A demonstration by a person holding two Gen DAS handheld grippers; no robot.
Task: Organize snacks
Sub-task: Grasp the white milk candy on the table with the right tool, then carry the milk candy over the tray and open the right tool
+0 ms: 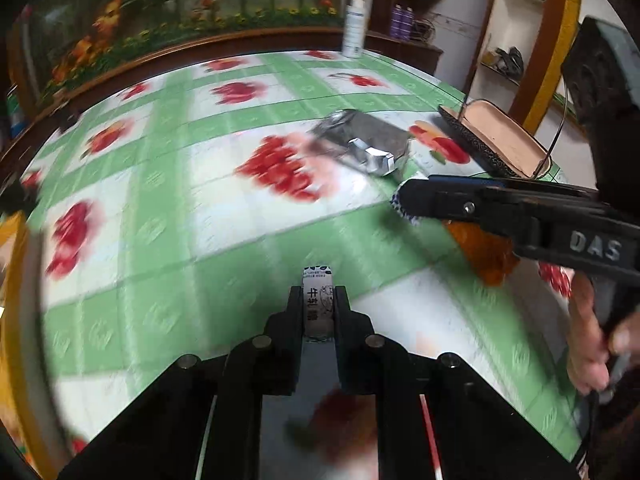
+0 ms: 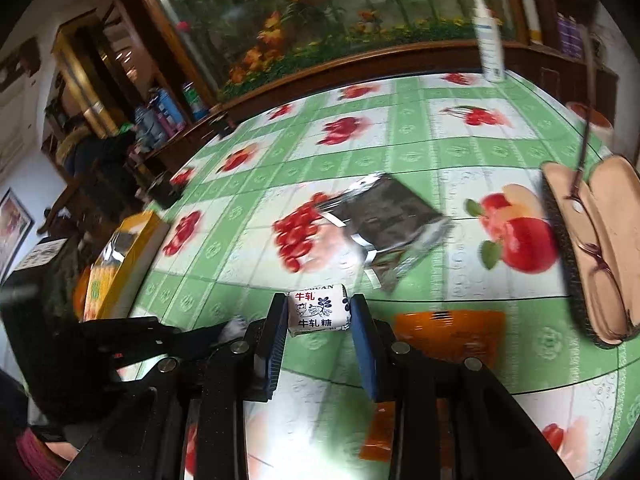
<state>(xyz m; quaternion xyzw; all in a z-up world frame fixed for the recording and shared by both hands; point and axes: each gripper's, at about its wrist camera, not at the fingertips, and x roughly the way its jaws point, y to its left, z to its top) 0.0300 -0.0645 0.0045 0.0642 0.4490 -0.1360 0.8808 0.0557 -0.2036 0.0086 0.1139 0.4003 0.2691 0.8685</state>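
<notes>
The left gripper (image 1: 318,300) pinches a small white candy (image 1: 319,300) edge-on between its two black fingers. The right gripper (image 2: 319,312) pinches another white candy (image 2: 318,311), and only the right view shows its flat face with red and blue print. Both candies hang just above the table (image 1: 240,240), which has a green and white cloth with red fruit.

A silver packet (image 2: 384,224) lies in the middle of the table. An orange packet (image 2: 452,330) lies under the right gripper.

The left view shows the right gripper from the side, with a hand (image 1: 592,344) on it. The right view alone shows a yellow box (image 2: 128,256) at the table's left edge and glasses (image 2: 592,248) lying in an open case (image 2: 608,260). A white bottle (image 1: 354,26) stands at the far edge.
</notes>
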